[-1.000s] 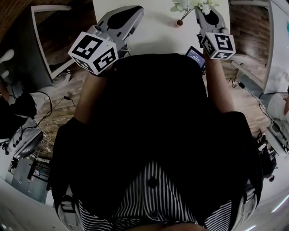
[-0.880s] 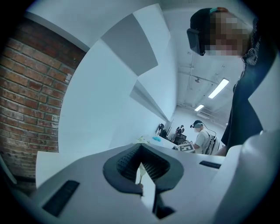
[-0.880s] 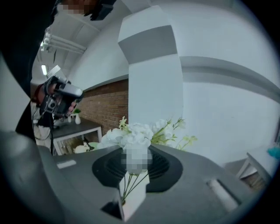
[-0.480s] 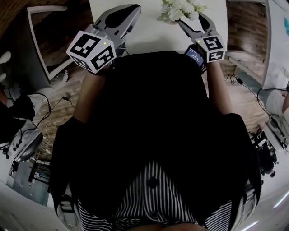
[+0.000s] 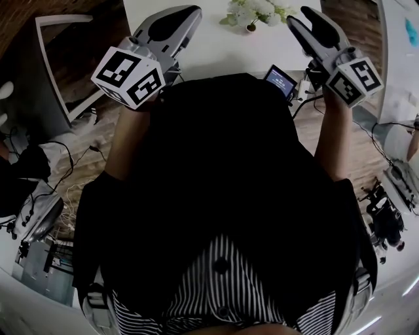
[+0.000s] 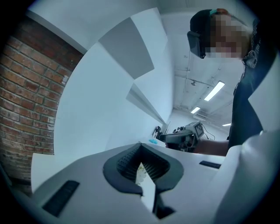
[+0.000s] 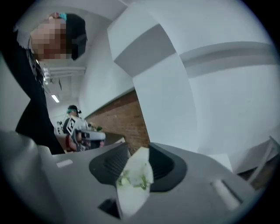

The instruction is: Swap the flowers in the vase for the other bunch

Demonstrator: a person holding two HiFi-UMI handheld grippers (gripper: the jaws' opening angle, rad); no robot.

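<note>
A bunch of white flowers [image 5: 252, 10] with green leaves stands in a small reddish vase [image 5: 251, 27] at the far side of the white table [image 5: 216, 49]. My right gripper [image 5: 301, 16] hangs to the right of the bunch, clear of it. Its jaws are open and have just been closing, with nothing between them. Through their gap in the right gripper view the flowers [image 7: 133, 178] show far off. My left gripper [image 5: 193, 12] hovers over the table's left part, fingertips together and empty. No other bunch is in sight.
A small device with a lit screen [image 5: 281, 80] sits at the table's near edge, between my arms. A white frame [image 5: 59, 52] stands left of the table on the wood floor. Cables and gear [image 5: 39, 203] lie at the lower left.
The right gripper was at the flowers, opened around the stems, then drew away up and to the right without them. The bunch stays in the vase. The left gripper has hardly moved.
</note>
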